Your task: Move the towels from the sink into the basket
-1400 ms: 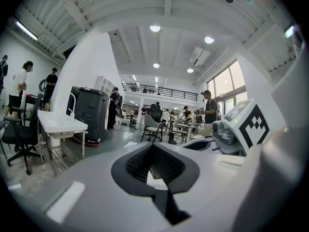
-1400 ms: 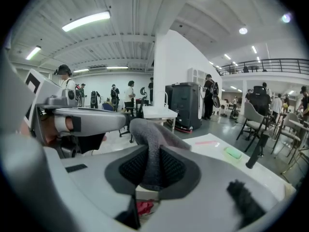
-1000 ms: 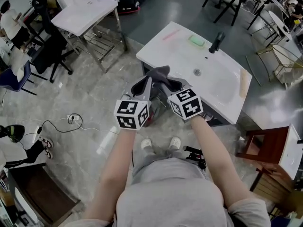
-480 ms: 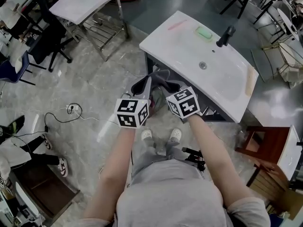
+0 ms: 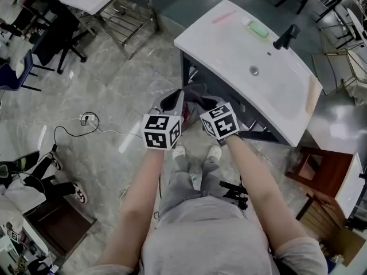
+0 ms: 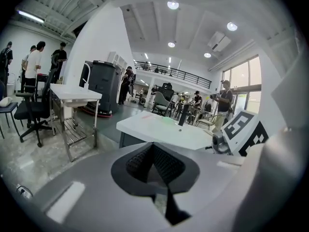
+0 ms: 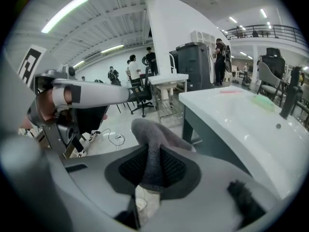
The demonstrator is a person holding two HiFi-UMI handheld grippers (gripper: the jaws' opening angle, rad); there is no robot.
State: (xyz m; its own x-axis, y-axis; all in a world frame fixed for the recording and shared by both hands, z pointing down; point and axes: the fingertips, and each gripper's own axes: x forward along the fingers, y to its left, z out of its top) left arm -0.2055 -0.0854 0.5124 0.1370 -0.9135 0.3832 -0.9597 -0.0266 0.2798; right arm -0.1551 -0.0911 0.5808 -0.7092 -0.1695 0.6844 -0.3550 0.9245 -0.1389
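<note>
Grey floor (image 5: pixel 109 102) beside white sink (image 5: pixel 229 44); right tool (image 7: pixel 153 173) clenched on grey towel (image 7: pixel 152 134); left tool (image 6: pixel 152 154) closed, seemingly empty

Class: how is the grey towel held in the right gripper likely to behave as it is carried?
Probably floppy: the grey towel bends over above the right gripper's jaws rather than standing straight. Likely light, since a small pinch holds it. Its fuzzy surface suggests it should not slip easily.

Green block (image 5: pixel 258 30) on white sink (image 5: pixel 223 47)
</note>
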